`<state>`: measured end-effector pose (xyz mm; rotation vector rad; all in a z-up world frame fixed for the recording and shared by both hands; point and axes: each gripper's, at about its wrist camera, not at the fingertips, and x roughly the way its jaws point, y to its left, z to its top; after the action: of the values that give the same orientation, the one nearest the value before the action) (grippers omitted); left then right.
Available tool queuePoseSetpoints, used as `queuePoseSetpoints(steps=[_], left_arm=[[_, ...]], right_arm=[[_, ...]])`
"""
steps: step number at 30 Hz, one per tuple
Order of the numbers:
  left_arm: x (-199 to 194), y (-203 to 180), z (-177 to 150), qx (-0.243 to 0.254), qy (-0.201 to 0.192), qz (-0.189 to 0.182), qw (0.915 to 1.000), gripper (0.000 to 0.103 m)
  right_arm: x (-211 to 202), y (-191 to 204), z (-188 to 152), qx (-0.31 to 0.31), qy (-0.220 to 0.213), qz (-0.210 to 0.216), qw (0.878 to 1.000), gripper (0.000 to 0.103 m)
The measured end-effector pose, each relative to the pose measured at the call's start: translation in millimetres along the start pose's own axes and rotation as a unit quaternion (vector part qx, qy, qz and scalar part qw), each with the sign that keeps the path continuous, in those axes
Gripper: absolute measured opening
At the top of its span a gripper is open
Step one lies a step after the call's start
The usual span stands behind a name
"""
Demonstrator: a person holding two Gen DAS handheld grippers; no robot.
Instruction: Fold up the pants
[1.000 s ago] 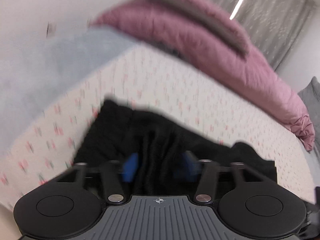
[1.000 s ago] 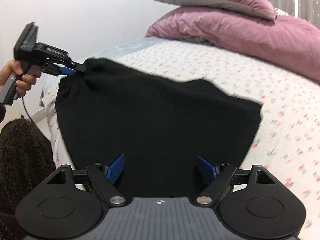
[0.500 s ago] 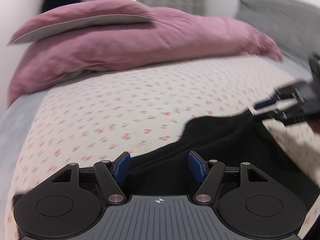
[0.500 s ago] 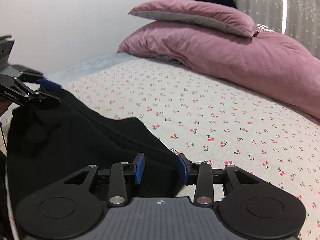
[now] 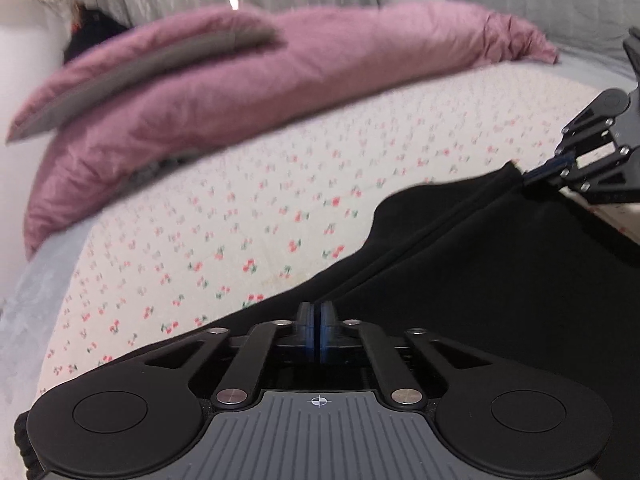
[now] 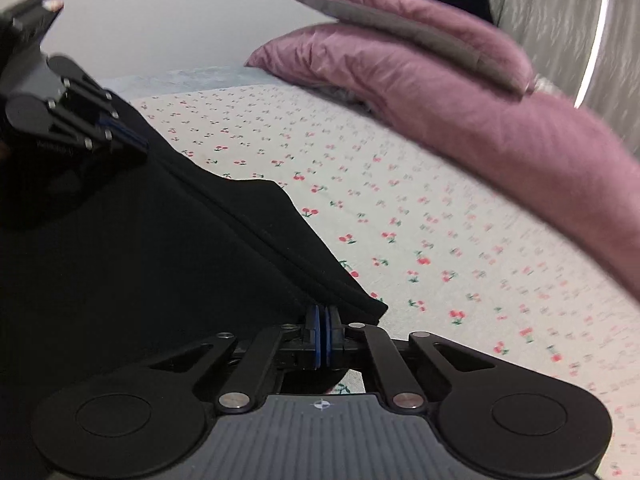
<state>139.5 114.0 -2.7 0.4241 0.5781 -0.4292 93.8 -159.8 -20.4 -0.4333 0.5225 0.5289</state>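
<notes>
My worry from here is that the black pants (image 5: 480,264), lying on the cherry-print bedsheet (image 5: 248,216) with one edge drawn into a taut line between my two grippers, slip out of a shallow pinch the moment I lift or swing, because each bite looks to be only on the very hem. The left gripper (image 5: 319,322) has its blue pads pressed together on the near edge and the right gripper (image 6: 322,332) on the corner by the sheet, though black cloth against black fingers makes the depth of bite hard to judge. Both tools point downward toward the bed, well apart, aimed at the pink duvet (image 6: 480,120).
</notes>
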Motion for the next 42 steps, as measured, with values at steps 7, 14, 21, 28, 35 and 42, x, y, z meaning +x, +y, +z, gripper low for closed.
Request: queuePoseSetpoints(steps=[7,14,21,28,35,42], left_arm=[[-20.8,-5.3,-13.8,-0.027,-0.095,0.041,0.9942,0.001],[10.1,8.9,-5.7,-0.080,-0.032,0.097,0.9915,0.010],[-22.0,-0.8,7.3,-0.115,-0.051,0.034,0.9915,0.016],[-37.5,-59.3,16.6,-0.103,-0.049,-0.058,0.9917,0.052],[-38.7,-103.4,4.4,-0.125,-0.056,-0.156,0.9783,0.063],[-37.2,-130.0,-19.5,-0.080,-0.033,-0.186,0.9788,0.064]], right_arm=[[-17.0,20.9,-8.9,-0.038,-0.081,-0.111,0.990,0.000],[16.9,-9.2,-1.4,0.030,-0.027,-0.157,0.987,0.000],[-15.6,-35.6,2.9,0.133,-0.017,-0.059,0.989,0.027],[-41.1,-32.7,-13.1,0.247,0.026,0.067,0.966,0.041],[-62.1,-17.7,-38.3,0.329,0.090,0.179,0.923,0.042],[-73.7,1.5,-64.1,0.382,0.113,0.249,0.883,0.045]])
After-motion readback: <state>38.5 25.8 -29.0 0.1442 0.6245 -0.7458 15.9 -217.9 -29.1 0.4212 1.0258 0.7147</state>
